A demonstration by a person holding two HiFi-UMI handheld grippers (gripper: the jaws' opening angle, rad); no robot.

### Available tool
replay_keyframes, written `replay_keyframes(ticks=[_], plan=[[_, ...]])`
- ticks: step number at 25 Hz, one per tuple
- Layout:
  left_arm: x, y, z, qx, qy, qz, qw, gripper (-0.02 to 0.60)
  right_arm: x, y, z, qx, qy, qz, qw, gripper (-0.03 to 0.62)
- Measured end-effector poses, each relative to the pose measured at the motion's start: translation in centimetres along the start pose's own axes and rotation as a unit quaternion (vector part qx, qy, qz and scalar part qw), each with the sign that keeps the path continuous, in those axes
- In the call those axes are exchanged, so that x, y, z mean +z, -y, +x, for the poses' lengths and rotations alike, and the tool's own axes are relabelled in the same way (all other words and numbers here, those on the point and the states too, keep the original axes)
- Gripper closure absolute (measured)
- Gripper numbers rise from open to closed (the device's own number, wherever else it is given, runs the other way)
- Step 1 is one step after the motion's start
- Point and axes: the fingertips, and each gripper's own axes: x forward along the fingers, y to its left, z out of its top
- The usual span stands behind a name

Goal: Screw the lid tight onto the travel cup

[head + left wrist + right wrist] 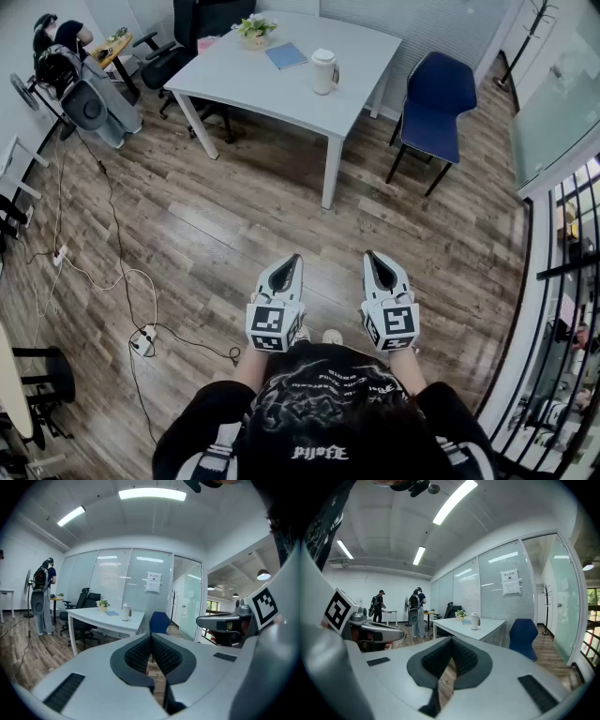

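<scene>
The white travel cup [323,71] stands with its lid on top, on the far side of a white table [281,94], well ahead of me across the wooden floor. It also shows small in the left gripper view [125,612] and the right gripper view [475,620]. My left gripper [293,259] and right gripper [372,255] are held side by side at chest height, pointing toward the table, far short of it. Both are shut with nothing between the pads, as the left gripper [151,637] and right gripper [451,642] show in their own views.
On the table are a potted plant [253,30] and a blue notebook [286,55]. A blue chair [433,108] stands at its right, black office chairs [173,56] at its left. Cables and a power strip [143,340] lie on the floor left. Two people [415,606] stand far off.
</scene>
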Motion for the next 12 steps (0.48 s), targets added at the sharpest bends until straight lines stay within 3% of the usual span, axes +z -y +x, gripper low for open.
replay_keyframes(ticks=[12], plan=[[0.5, 0.8, -0.6, 0.016, 0.025, -0.006, 0.9995, 0.560, -1.6, 1.2, -1.7, 0.005, -0.006, 0.021, 1.000, 0.588]])
